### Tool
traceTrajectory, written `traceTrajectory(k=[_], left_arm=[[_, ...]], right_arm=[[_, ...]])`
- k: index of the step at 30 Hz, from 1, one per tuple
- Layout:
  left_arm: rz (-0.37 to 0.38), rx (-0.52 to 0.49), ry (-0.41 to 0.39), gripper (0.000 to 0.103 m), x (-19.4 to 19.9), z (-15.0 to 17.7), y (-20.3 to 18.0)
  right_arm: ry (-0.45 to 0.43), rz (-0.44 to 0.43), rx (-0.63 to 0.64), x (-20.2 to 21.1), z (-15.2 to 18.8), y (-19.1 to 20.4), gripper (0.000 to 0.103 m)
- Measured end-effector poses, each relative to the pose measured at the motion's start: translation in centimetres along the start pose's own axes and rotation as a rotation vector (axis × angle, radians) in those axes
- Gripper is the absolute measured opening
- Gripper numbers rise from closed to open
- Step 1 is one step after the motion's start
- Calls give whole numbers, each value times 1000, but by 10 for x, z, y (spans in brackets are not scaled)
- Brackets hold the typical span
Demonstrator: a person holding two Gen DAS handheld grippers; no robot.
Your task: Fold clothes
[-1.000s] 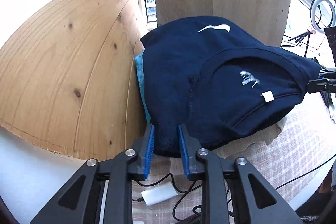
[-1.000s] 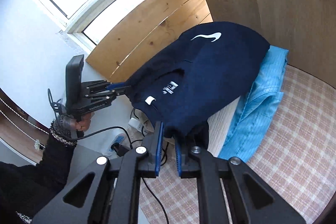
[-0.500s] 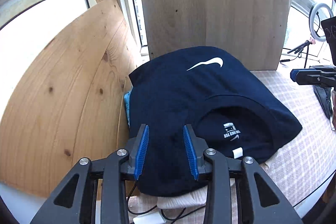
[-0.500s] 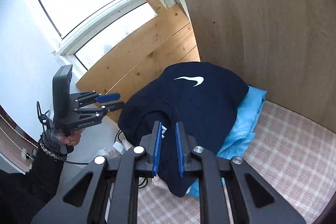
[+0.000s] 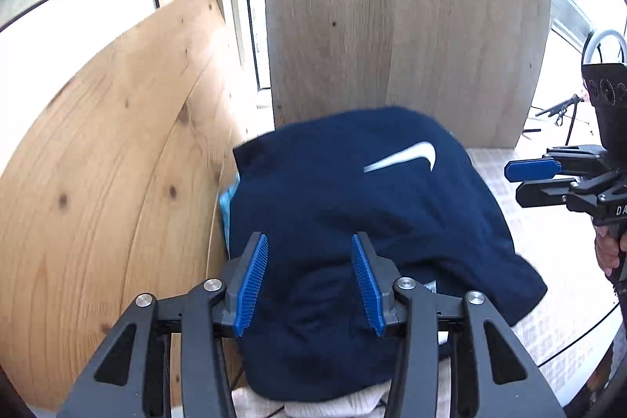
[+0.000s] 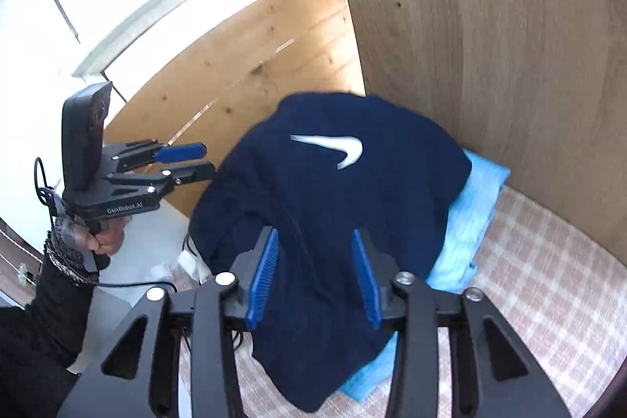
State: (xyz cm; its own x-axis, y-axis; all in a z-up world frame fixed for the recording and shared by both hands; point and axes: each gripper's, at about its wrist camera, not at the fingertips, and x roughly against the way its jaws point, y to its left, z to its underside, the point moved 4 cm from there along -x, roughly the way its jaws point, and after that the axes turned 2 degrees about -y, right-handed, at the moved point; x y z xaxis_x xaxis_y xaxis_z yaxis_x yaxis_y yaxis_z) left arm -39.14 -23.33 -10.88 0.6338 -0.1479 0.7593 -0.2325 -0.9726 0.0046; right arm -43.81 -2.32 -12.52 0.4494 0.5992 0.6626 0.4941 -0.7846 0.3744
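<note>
Left hand-held gripper (image 5: 309,281), jaws spread wide and empty, fills the lower centre over the navy Nike T-shirt (image 5: 352,206), whose white swoosh (image 5: 403,157) faces up. Right hand-held gripper (image 6: 315,285) gapes likewise. T-shirt lies folded on a light-blue garment (image 6: 476,206), mid-frame; "GenRobot.AI" reads at left.

Logo on shirt: a white swoosh mark (image 5: 405,156) is printed on the navy shirt (image 5: 352,206); no letters are seen beside it.
Lettering on left gripper: "GenRobot.AI" is read in pale print on the body of the left gripper (image 6: 198,163).
Lettering on right gripper: only "DA" can be made out on the right gripper (image 5: 527,181), cut off at the frame edge.
Neck label: too blurred to be read.
</note>
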Motion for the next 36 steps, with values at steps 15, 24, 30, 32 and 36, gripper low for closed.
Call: traceTrajectory(k=[15,24,30,32,36], left_arm=[[11,74,30,54,-22,-16,9],[-28,24,138,55,-33,71,-9],[-1,36,49,56,34,88,-10],[18,40,14,56,51,92,-12],[97,-95,-7,56,47,93,-48]], right_arm=[[-22,26,-132,-30,-32,-36,42],[122,183,12,-26,75,22,56],[55,295,14,39,83,49,60],[-23,338,-42,75,90,51,78],[-86,310,-132,94,94,47,82]])
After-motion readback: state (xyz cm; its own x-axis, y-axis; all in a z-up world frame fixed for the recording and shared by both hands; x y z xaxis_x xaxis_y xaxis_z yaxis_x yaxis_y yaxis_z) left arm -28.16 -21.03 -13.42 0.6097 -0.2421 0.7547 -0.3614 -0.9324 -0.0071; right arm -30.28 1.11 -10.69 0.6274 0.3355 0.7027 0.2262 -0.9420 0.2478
